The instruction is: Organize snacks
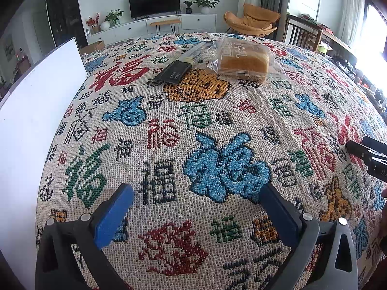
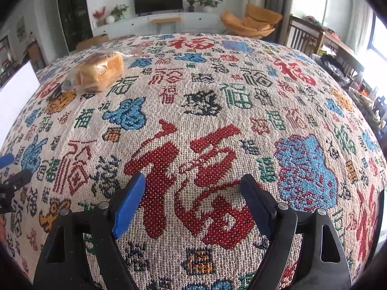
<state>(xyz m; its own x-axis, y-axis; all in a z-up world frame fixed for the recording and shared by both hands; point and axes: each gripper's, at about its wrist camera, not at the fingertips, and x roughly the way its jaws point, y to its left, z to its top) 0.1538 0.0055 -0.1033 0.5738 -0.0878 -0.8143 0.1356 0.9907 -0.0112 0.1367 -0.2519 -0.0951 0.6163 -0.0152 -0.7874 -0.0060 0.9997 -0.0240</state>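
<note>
**Both grippers wide, snacks waiting at the far edge**

Now, from the left wrist view: the left gripper [image 1: 197,193] hangs over the patterned tablecloth [image 1: 169,125] with its blue-padded fingers [image 1: 113,215] spread wide and nothing between them. Straight ahead, well apart from the fingertips and close to the table's far edge, sit two snacks touching side by side: a bagged bread loaf [image 1: 244,60] and, to its left, a dark flat snack packet [image 1: 180,66]. The packet's long axis runs diagonally, near end angled toward the left edge. A white box [image 1: 31,130] stands along the left edge. The right gripper [image 1: 367,154] pokes in at the table's right side.

Over to the right wrist view: the right gripper [image 2: 193,186] also has its fingers apart and empty. The bread sits off toward the far left corner [image 2: 100,72], with only a dark sliver of the packet [image 2: 56,91] showing beside it.

My read: the left hand is better lined up, so it looks like the natural one to reach forward.
</note>
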